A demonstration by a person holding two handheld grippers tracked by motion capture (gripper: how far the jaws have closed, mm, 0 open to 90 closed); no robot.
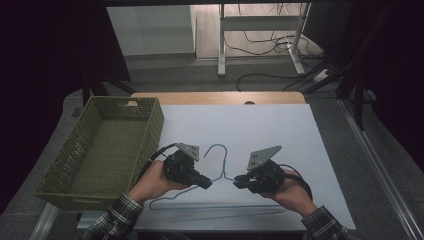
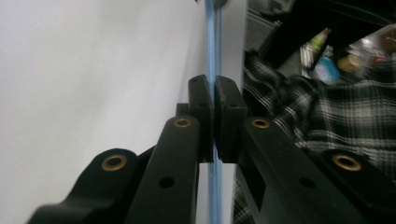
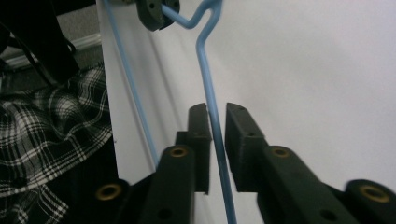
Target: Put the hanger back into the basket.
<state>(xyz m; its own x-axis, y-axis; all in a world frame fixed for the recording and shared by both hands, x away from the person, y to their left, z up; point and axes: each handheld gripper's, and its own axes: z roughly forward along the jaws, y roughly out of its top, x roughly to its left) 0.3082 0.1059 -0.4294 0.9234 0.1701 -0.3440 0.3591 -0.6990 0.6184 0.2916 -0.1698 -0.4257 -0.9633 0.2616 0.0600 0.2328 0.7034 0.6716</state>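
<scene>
A blue wire hanger [image 1: 224, 161] lies on the white table top [image 1: 280, 130], its hook pointing away from me. My left gripper [image 1: 206, 184] holds the hanger's left shoulder just below the neck. In the left gripper view its jaws [image 2: 214, 100] are pressed shut on the wire [image 2: 213, 46]. My right gripper [image 1: 237, 181] is at the right shoulder, facing the left one. In the right gripper view its jaws [image 3: 216, 114] stand a little apart, with the wire [image 3: 208, 70] running between them. The left gripper's tips [image 3: 156, 11] show at the top of that view, clamped on the hanger.
An olive-green plastic basket [image 1: 75, 150] sits along the table's left side, next to my left hand. A wooden board edge [image 1: 215, 97] borders the far side. Beyond it are a desk's legs [image 1: 221, 45] and cables on the floor [image 1: 260, 40].
</scene>
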